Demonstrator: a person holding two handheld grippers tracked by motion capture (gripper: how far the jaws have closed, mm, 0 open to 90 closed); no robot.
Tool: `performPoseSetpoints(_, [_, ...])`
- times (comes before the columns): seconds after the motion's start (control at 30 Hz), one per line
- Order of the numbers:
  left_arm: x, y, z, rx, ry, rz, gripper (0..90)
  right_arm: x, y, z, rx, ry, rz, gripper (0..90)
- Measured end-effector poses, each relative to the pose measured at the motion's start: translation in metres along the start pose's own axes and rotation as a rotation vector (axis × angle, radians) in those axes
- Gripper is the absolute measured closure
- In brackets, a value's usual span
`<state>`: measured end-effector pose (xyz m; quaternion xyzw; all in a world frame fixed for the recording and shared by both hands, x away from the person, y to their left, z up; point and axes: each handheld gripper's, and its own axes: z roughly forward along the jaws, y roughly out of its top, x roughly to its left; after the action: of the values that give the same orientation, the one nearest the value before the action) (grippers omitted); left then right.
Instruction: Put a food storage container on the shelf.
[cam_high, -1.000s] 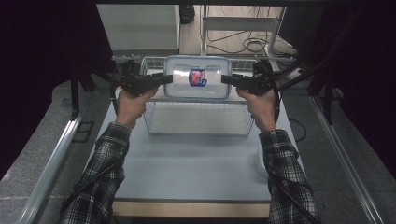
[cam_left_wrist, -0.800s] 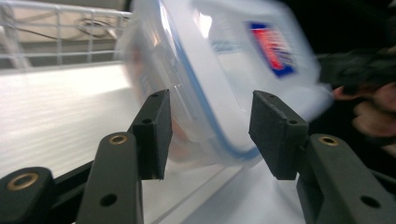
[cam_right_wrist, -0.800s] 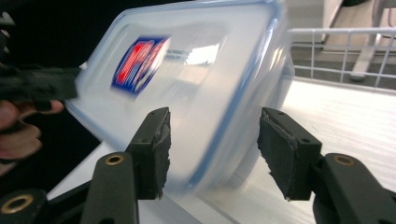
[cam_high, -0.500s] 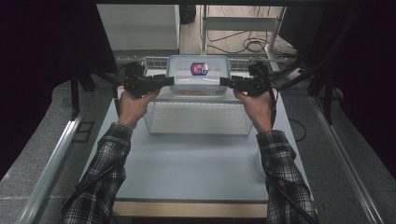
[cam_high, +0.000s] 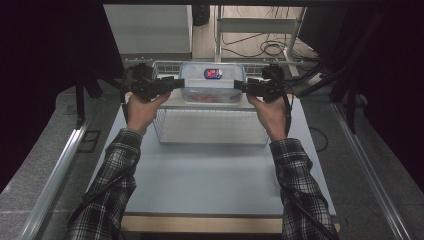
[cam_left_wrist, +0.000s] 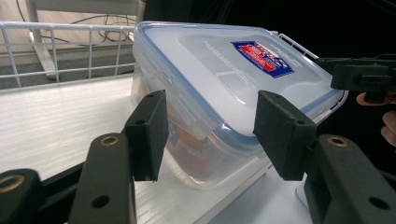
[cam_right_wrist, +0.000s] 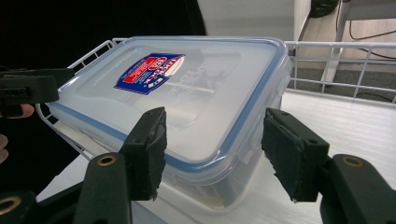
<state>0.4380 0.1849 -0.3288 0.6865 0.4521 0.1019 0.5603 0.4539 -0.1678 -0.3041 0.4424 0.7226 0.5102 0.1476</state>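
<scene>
**Box sitting in the basket, both hand-held grippers letting go**

Box (cam_high: 212, 82), a clear plastic one with a blue-rimmed lid and a red and blue label, is resting at the far end of the wire basket (cam_high: 212, 137) on the tabletop (cam_high: 210, 180). In the left gripper view it is leaning a little, one end lower than the other, with something orange showing through its wall. The left hand-held gripper (cam_high: 176, 83) is standing at the box's left end and the right hand-held gripper (cam_high: 241, 86) at its right end. Both have just been spreading their jaws: in each gripper view the pads are standing apart on either side of a box corner, with a visible gap to the plastic, so neither is pinching it.

Judging from this, the placing is looking as good as done: the box is lying inside the basket and carrying its own weight. What seems left is drawing both grippers back clear of the basket's rim, and perhaps checking that the box is settling flat.
</scene>
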Motion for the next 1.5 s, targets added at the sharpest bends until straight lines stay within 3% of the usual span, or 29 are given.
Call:
performPoseSetpoints(0.2, [-0.002, 0.000, -0.001, 0.000, 0.003, 0.007, 45.5, 0.000, 0.000, 0.000, -0.001, 0.001, 0.003, 40.7])
performPoseSetpoints(0.27, [-0.004, -0.001, -0.002, -0.004, 0.020, 0.027, 44.2, 0.000, 0.000, 0.000, -0.001, -0.001, 0.003, 40.7])
performPoseSetpoints(0.6, [-0.013, -0.004, -0.010, 0.019, 0.048, 0.094, 27.5, 0.000, -0.003, -0.010, -0.018, 0.021, -0.020, 30.6])
performPoseSetpoints(0.63, [-0.016, -0.008, -0.012, 0.034, 0.056, 0.113, 25.8, 0.001, -0.005, -0.012, -0.016, 0.030, -0.027, 28.4])
performPoseSetpoints(0.8, [-0.019, -0.015, -0.015, 0.040, 0.054, 0.122, 18.5, 0.003, -0.009, -0.016, -0.012, 0.046, -0.043, 23.5])
performPoseSetpoints(0.97, [-0.026, -0.028, -0.019, 0.075, 0.047, 0.163, 12.7, 0.008, -0.015, -0.019, -0.014, 0.054, -0.078, 17.2])
performPoseSetpoints(1.23, [-0.029, -0.046, -0.021, 0.100, 0.037, 0.174, 8.0, 0.011, -0.028, -0.022, 0.008, 0.069, -0.101, 11.6])
performPoseSetpoints(1.5, [-0.032, -0.065, -0.022, 0.118, 0.050, 0.229, 3.7, 0.014, -0.046, -0.028, 0.019, 0.094, -0.127, 7.0])
